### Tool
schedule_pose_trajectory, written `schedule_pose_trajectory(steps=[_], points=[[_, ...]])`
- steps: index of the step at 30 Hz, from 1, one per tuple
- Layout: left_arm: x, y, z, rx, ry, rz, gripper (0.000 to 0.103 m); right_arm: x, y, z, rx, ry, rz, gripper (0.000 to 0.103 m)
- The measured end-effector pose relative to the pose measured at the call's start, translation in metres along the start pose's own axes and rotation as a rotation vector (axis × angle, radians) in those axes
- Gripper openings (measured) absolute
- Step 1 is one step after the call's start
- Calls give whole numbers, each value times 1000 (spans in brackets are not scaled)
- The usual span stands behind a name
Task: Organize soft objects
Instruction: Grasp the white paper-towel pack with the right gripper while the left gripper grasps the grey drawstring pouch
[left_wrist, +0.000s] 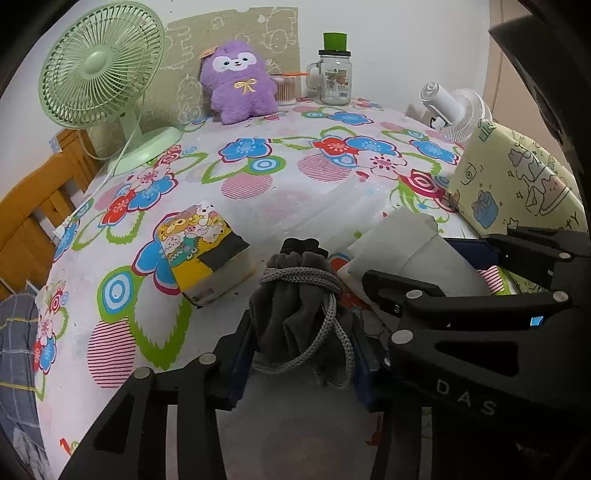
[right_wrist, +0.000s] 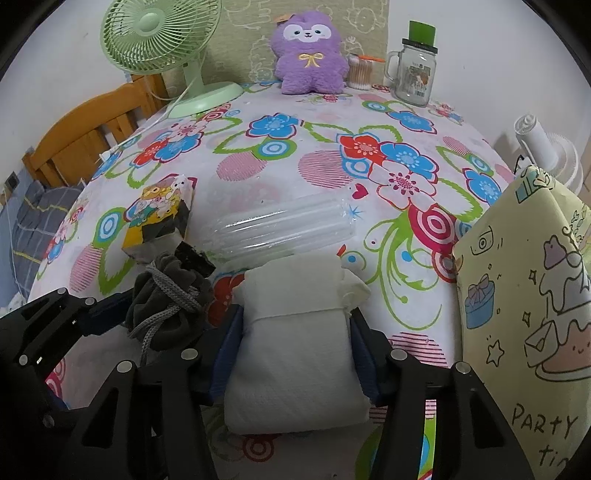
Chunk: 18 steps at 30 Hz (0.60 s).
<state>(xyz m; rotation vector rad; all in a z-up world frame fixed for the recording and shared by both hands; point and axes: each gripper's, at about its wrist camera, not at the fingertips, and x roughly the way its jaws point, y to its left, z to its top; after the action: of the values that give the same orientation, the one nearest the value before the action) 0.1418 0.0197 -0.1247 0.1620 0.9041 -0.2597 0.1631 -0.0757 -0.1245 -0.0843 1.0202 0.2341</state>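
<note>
1. Left wrist view: looks steeply down along the left hand-held gripper (left_wrist: 301, 343), close over the flowered worktop (left_wrist: 280, 192), facing the far wall.
2. Right wrist view: same downward slant, just to its right, equally close.
3. Both share the purple plush (left_wrist: 240, 81), green fan (left_wrist: 99, 70), glass jar (left_wrist: 334, 79).

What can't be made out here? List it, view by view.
- Grey drawstring pouch contents: cloth shut by the cord, both views.
- White folded pack underside: against the tablecloth.
- Yellow gift bag inside and lettering: cut off by the right wrist frame edge.
- Jar label: too small.
</note>
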Motion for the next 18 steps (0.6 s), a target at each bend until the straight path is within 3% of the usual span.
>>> schedule_pose_trajectory(steps=[18], points=[[-25,-18,-9,-24,-19,11,37,-34,-1,-18,9,-53,-1,54]])
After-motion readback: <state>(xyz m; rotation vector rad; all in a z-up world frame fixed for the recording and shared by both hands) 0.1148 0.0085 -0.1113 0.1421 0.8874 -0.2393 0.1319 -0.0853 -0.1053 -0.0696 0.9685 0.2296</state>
